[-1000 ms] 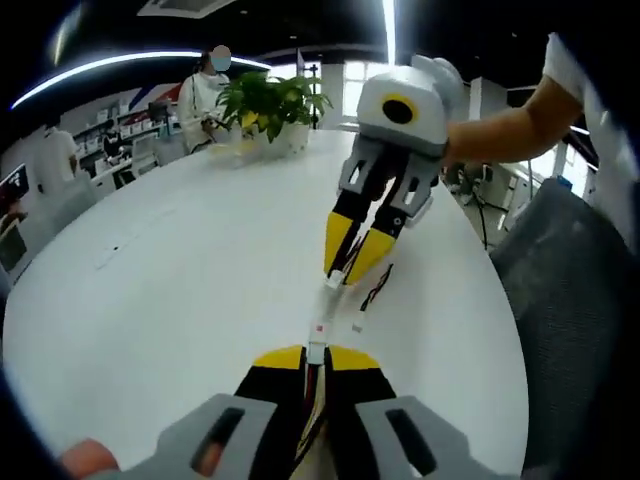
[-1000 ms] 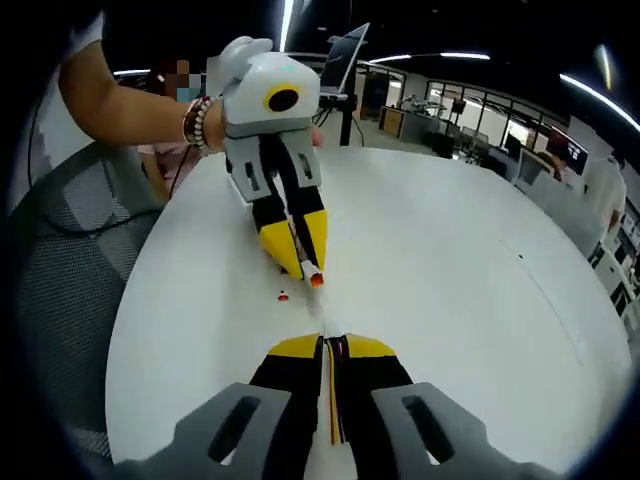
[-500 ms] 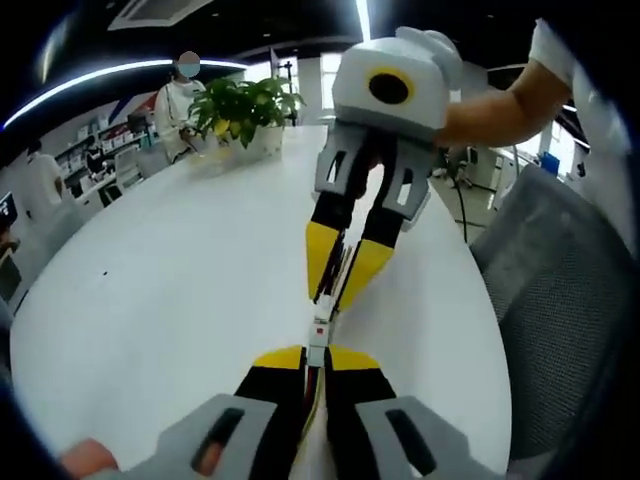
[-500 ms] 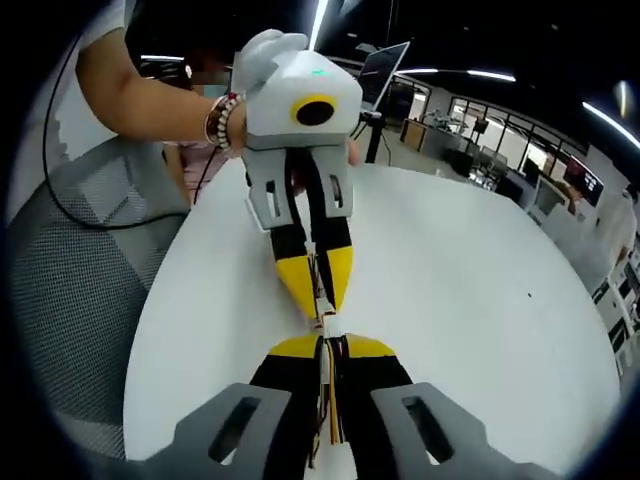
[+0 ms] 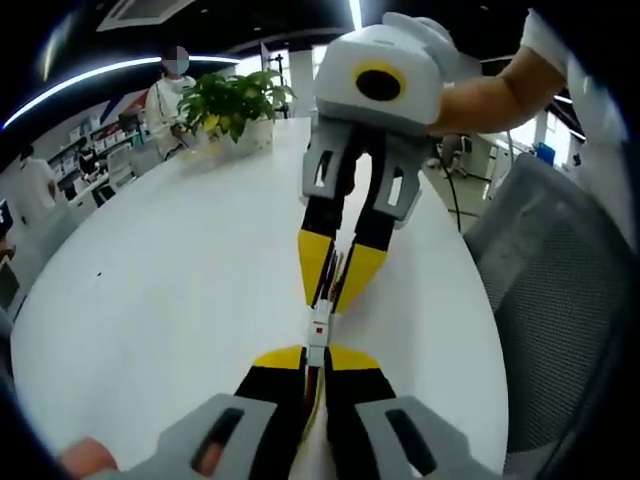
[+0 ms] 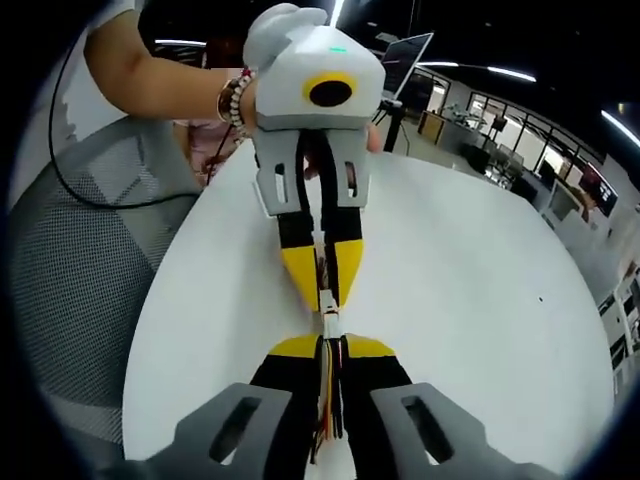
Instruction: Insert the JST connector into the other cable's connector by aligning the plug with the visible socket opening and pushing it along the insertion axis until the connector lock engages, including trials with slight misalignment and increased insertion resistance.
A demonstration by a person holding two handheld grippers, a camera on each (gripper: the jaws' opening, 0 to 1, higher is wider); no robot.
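Left gripper (image 5: pixel 312 352) clenches the socket (image 5: pixel 317 330); right gripper (image 6: pixel 327 343), at 12 o'clock, grips the plug (image 6: pixel 330 323) nose-to-nose, sharing the insertion axis.

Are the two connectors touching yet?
Touching: in the left gripper view the left claw's white connector meets the right claw's connector with no gap; full seating unclear.

The round table (image 5: pixel 180 260) is a smooth white top with a soft sheen. On the right gripper (image 5: pixel 335 297), above it, the housing is glossy white plastic and the jaw tips matt yellow. The connector (image 5: pixel 318 330) between the grippers looks like white plastic. Beside the table, the chair (image 6: pixel 80 290) has coarse grey mesh cloth.
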